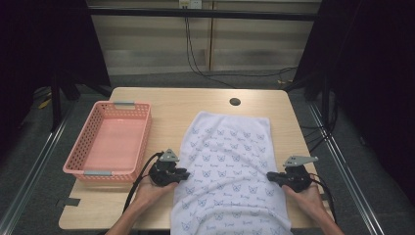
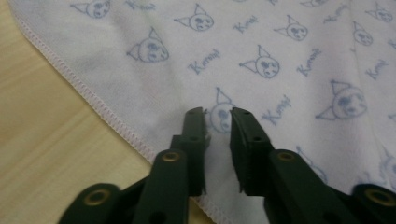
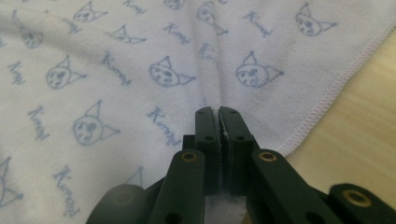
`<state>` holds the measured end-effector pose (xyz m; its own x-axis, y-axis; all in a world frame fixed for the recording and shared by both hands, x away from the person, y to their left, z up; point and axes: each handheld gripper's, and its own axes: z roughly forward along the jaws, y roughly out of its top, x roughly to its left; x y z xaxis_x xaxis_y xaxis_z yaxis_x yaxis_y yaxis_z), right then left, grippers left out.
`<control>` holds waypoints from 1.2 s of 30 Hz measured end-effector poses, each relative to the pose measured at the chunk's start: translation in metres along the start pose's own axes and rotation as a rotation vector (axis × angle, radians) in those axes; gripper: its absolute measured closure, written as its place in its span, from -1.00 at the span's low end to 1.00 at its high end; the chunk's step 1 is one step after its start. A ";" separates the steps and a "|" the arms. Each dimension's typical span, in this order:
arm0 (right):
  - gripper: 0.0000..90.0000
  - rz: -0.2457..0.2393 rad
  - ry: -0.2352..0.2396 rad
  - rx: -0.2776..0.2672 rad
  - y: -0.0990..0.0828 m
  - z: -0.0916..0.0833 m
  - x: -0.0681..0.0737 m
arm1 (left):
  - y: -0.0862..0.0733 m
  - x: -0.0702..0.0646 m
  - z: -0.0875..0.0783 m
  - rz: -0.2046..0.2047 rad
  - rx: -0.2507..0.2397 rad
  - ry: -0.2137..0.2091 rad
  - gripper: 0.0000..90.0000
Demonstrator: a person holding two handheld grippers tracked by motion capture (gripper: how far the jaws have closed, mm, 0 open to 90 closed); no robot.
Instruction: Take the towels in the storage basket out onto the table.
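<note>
A white towel (image 1: 230,156) printed with small blue cat faces lies spread on the wooden table (image 1: 161,100), its near end hanging over the front edge. My left gripper (image 1: 185,174) rests at the towel's left hem. In the left gripper view its jaws (image 2: 217,114) stand a little apart over the towel (image 2: 280,56), with no fold pinched between them. My right gripper (image 1: 270,177) is at the towel's right side. In the right gripper view it (image 3: 218,112) is shut on a raised fold of the towel (image 3: 140,56), with white cloth showing between the pads.
A pink plastic basket (image 1: 80,142) stands on the left of the table, nothing in it. A round cable hole (image 1: 235,102) lies near the table's far edge. Bare wood runs along both sides of the towel. Cables trail on the floor behind.
</note>
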<state>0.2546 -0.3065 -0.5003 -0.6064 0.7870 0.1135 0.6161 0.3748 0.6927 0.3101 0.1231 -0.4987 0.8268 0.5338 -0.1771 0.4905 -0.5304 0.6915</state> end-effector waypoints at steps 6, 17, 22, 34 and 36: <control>0.93 -0.005 0.053 0.038 -0.016 -0.017 0.022 | -0.015 -0.016 -0.014 0.002 0.047 -0.080 0.98; 0.60 -0.036 0.150 0.052 -0.025 -0.033 0.050 | -0.024 -0.037 -0.041 0.008 -0.018 -0.117 0.65; 0.45 -0.011 0.030 -0.056 -0.002 -0.028 0.023 | 0.007 0.000 -0.016 -0.057 -0.060 -0.042 0.57; 0.32 0.092 -0.112 -0.088 0.037 0.019 -0.054 | 0.036 0.054 0.018 -0.173 -0.098 0.045 0.39; 0.32 0.088 -0.124 -0.064 0.037 0.024 -0.055 | 0.038 0.058 0.025 -0.183 -0.097 0.076 0.34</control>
<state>0.3223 -0.3243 -0.4981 -0.4822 0.8714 0.0902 0.6288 0.2726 0.7282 0.3833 0.1176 -0.5004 0.7011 0.6659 -0.2551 0.5991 -0.3560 0.7172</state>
